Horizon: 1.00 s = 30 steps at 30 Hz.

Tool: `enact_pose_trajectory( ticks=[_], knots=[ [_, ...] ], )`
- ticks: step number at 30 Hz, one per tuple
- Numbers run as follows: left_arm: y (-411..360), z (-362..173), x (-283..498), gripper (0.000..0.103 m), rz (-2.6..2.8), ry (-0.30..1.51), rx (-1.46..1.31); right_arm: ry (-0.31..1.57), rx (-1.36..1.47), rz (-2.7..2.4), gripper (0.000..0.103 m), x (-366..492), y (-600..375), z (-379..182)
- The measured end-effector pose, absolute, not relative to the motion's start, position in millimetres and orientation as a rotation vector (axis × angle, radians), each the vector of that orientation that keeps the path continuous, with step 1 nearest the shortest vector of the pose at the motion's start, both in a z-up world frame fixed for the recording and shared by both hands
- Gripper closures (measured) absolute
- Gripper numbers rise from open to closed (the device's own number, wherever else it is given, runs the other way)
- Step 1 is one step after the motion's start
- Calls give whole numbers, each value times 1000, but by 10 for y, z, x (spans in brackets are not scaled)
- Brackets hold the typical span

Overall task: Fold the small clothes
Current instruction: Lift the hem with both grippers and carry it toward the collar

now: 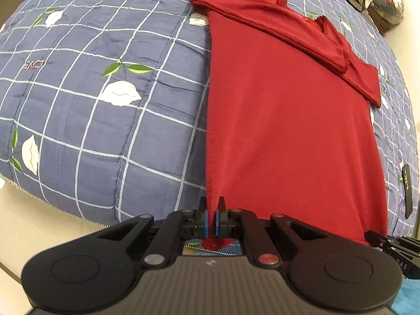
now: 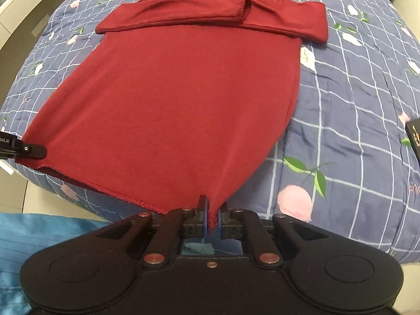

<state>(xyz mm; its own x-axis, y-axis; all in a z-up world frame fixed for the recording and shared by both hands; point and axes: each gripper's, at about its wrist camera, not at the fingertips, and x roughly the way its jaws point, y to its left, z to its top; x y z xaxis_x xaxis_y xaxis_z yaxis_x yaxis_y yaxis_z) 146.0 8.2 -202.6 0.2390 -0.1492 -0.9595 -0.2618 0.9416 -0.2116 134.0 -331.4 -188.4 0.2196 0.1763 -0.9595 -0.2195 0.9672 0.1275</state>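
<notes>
A red sweater [image 2: 183, 99] lies spread on the blue checked quilt [image 1: 92, 105] with its white and pink flower print. Both sleeves are folded across the chest at the end of the sweater farthest from the grippers. The left gripper [image 1: 211, 219] pinches one hem corner of the sweater between its blue pads, the cloth bunched in the narrow gap. The right gripper [image 2: 212, 221] pinches the other hem corner the same way. The hem between the two corners hangs just off the quilt's near edge. A black remote-like object [image 1: 407, 191] rests on the quilt, just beside the sweater's side edge.
</notes>
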Motion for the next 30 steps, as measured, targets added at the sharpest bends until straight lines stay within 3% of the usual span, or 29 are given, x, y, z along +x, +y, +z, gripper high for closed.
enact_pose_trajectory(
  ticks=[15, 20, 22, 30],
  knots=[
    [85, -2074, 1492, 99, 91, 1367, -380, 1383, -29, 171, 93, 926, -3611, -2070],
    [77, -2017, 1483, 99, 92, 1364, -400, 1351, -95, 172, 70, 774, -3620, -2102],
    [67, -1999, 1489, 99, 89, 1367, -397, 1315, -148, 203, 55, 746, -3540, -2107],
    [116, -1913, 1514, 99, 85, 1362, -481, 1058, -464, 363, 38, 608, -2982, -2108]
  ],
)
